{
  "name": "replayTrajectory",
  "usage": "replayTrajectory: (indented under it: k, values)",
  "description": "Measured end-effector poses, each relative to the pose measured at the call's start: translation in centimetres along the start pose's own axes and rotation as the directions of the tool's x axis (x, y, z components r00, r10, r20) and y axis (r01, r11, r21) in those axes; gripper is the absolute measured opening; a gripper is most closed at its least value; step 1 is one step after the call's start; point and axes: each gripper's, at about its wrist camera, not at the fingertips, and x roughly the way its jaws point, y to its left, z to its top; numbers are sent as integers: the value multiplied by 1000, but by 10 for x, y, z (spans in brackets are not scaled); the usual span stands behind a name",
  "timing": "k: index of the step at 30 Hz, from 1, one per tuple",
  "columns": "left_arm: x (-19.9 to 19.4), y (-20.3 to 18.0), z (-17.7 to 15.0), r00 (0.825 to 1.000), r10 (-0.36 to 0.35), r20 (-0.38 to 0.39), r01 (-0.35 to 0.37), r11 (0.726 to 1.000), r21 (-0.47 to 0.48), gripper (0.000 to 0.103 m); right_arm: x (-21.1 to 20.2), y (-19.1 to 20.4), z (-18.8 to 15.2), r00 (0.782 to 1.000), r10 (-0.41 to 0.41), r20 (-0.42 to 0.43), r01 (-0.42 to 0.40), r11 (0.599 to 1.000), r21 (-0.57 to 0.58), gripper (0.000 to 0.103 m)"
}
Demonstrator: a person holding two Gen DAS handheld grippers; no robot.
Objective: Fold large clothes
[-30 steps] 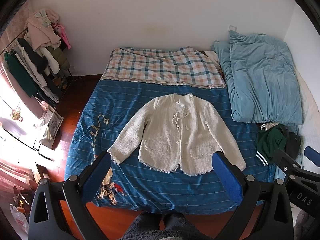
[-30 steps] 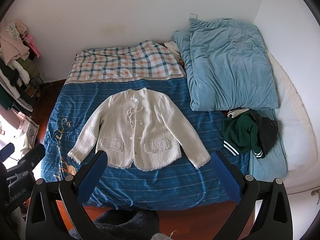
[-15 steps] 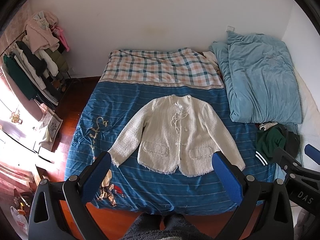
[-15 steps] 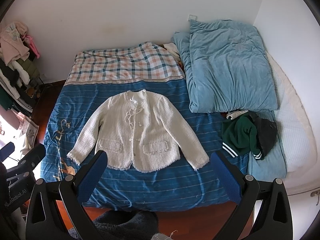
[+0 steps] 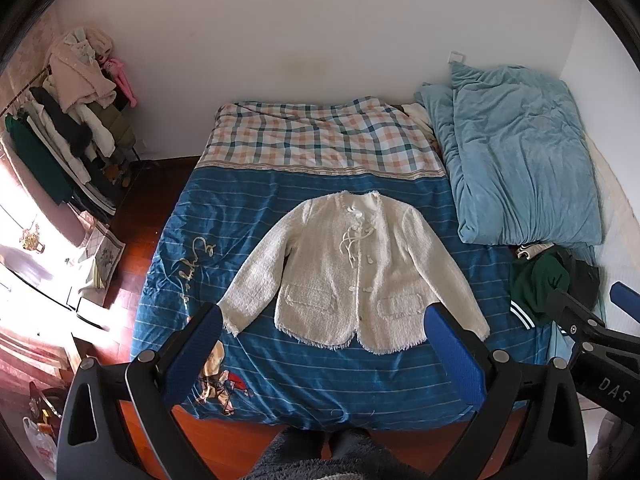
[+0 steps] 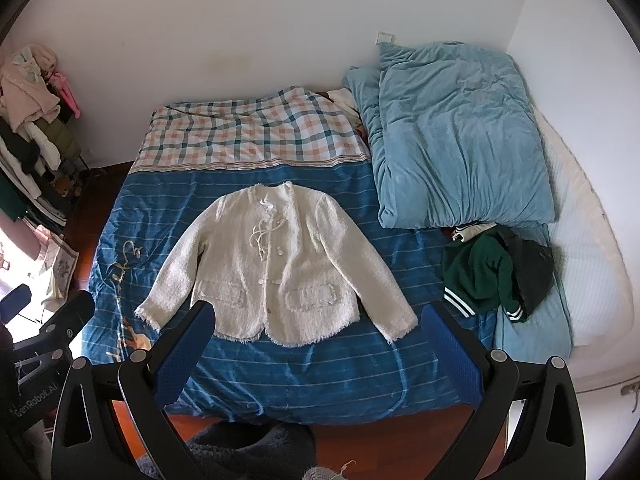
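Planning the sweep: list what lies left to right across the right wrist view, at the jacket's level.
Clothes rack → cream jacket → green garment → dark garment → white mattress edge.

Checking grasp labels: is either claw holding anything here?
Nothing is held. Left claw and right claw are both open above the cream jacket.

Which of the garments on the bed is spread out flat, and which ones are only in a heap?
The cream tweed jacket lies flat, front up, sleeves spread, on the blue striped bedcover. The dark green sweater and black garment are bunched together.
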Motion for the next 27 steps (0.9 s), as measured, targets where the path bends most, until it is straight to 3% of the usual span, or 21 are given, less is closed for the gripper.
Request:
replayTrajectory:
  k: [27]
  values:
    - [-7,0,-3,1000,-6,6,6,1000,1,103,-6,-3,0,1000,-1,3,1,1000,3,103]
